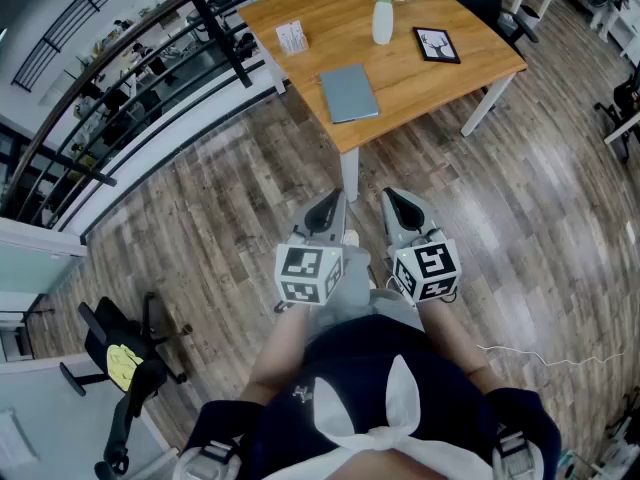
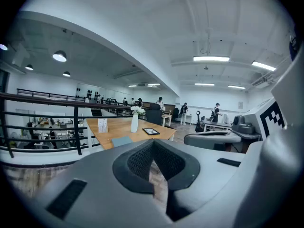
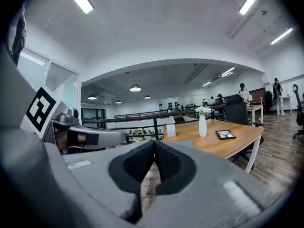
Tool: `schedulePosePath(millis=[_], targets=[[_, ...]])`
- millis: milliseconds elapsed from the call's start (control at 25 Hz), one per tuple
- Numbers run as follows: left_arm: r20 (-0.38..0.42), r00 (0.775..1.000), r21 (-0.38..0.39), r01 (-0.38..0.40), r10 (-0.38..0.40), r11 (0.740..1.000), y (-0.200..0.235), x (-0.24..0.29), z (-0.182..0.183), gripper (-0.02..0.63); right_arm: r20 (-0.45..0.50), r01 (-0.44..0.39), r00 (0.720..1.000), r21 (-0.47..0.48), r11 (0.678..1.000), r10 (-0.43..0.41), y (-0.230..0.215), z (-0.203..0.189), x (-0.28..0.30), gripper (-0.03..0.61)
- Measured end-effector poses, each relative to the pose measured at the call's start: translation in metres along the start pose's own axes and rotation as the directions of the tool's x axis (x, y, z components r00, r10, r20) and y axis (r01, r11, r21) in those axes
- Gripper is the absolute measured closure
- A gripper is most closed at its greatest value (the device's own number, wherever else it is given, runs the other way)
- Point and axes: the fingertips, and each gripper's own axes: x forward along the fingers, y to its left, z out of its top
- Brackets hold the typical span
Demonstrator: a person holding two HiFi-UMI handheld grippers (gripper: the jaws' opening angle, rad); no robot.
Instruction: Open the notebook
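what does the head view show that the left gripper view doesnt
Only the head view: the person's lap, and the marker cube on the left hand-held gripper. Only the left gripper view: ceiling lights, distant people, and that gripper's jaws shut, close up. Both: the wooden table with the closed notebook, white vase and picture frame.

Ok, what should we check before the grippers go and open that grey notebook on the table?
1. Flat grey notebook closed on the wooden table: ok.
2. Notebook within reach: not ok, both grippers are over the floor, short of the table.
3. Left gripper empty: ok, shut on nothing.
4. Right gripper empty: ok, shut on nothing.
5. White vase apart from the notebook: ok.
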Motion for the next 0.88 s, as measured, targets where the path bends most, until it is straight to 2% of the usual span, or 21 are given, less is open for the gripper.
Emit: schedulePosePath(millis=[520,880], targets=[[-0.049,0.999,0.024,-0.01,0.012,1.0,0.036,0.09,0.002,0.595,-0.016,-0.004,1.0,-0.001,1.0,0.004,-0.062,0.005,0.068,0.581],[-0.089,0.996,-0.01,-0.005,0.004,1.0,0.071,0.177,0.012,0.594,-0.078,-0.02,0.997,0.007,1.0,0.02,-0.121,0.006,0.137,0.581]])
